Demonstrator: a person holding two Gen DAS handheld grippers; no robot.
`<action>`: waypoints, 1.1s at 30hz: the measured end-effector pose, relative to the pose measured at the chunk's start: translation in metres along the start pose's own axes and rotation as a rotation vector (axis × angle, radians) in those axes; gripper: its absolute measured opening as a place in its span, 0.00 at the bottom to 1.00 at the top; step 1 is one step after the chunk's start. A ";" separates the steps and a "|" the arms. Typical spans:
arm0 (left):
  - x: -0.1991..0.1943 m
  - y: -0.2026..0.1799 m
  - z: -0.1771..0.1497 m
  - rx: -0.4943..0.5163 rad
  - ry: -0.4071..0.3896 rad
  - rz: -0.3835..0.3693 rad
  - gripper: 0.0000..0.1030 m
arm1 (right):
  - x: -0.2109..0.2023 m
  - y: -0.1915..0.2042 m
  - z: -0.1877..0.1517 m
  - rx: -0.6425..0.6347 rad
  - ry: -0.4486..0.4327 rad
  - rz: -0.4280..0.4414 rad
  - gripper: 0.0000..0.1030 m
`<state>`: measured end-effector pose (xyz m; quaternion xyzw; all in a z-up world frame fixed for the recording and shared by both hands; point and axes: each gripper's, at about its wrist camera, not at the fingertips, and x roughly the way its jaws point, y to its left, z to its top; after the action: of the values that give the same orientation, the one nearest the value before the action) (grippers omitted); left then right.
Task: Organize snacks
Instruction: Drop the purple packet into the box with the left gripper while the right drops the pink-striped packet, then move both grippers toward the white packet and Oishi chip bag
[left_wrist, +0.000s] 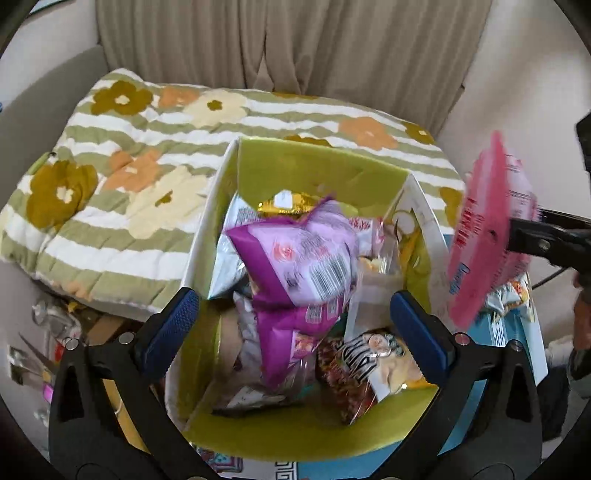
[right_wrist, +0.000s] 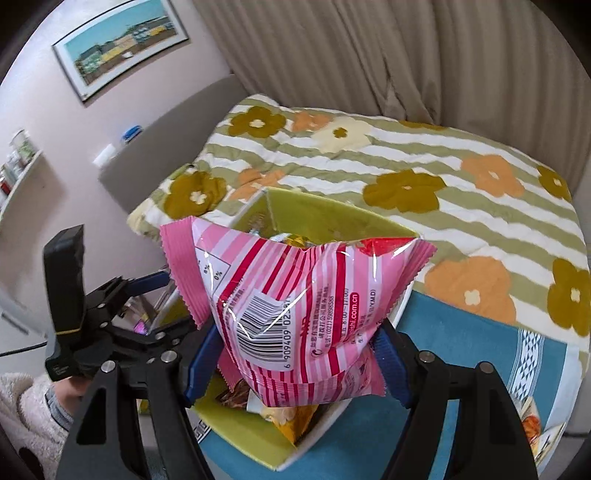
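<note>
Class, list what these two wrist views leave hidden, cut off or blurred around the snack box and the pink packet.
- Left wrist view: pink striped packet is motion-blurred, its print unreadable.
- Left wrist view: right claw is cut off by the frame edge.
- Right wrist view: the packet hides most of the green box contents.
- Left wrist view: purple packets cover the snacks beneath.

A home bedroom: floral quilt (right_wrist: 406, 177), curtains (right_wrist: 369, 55), framed picture (right_wrist: 122, 40).
</note>
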<state>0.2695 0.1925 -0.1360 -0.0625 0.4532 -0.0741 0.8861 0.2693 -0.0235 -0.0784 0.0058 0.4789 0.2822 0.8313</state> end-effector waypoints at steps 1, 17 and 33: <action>-0.002 0.002 -0.001 0.002 0.000 -0.006 0.99 | 0.004 0.000 0.001 0.010 0.006 -0.008 0.69; -0.028 0.021 -0.014 0.048 -0.005 0.018 0.99 | 0.052 0.000 0.040 0.120 -0.042 -0.233 0.89; -0.060 0.011 -0.024 0.099 -0.051 0.036 0.99 | 0.006 0.039 0.002 0.089 -0.163 -0.310 1.00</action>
<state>0.2156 0.2132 -0.1043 -0.0120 0.4273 -0.0788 0.9006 0.2555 0.0126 -0.0714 -0.0083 0.4170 0.1275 0.8999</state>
